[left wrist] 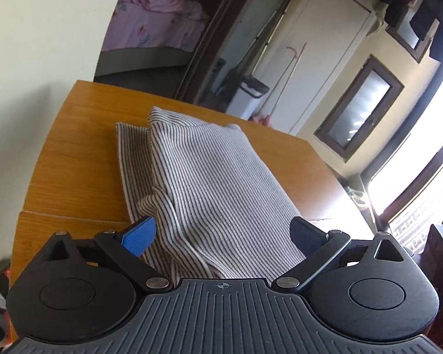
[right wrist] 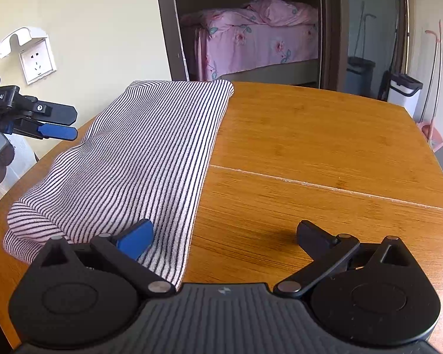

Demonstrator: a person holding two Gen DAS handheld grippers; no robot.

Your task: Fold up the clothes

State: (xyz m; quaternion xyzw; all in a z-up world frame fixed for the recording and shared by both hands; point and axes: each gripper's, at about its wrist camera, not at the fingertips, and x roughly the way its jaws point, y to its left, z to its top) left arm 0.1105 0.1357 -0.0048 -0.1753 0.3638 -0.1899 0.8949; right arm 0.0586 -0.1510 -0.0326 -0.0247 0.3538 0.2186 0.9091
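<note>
A striped garment (right wrist: 133,159), white with thin dark lines, lies folded into a long, thick rectangle on a wooden surface (right wrist: 325,147). In the right wrist view it takes up the left part of the surface, its far end reaching the back edge and its near left corner bunched into a soft roll. The right gripper (right wrist: 224,236) hovers low over the garment's near right edge, its fingers spread wide and holding nothing; the blue-padded finger (right wrist: 136,240) sits above the cloth, the other above bare wood. The left gripper (left wrist: 224,236) hangs over the garment's other end, fingers likewise spread wide and empty. Beyond the surface, an open doorway shows a bed (right wrist: 260,41) with pink floral bedding, and a wall socket (right wrist: 37,60) is on the pale wall.
</note>
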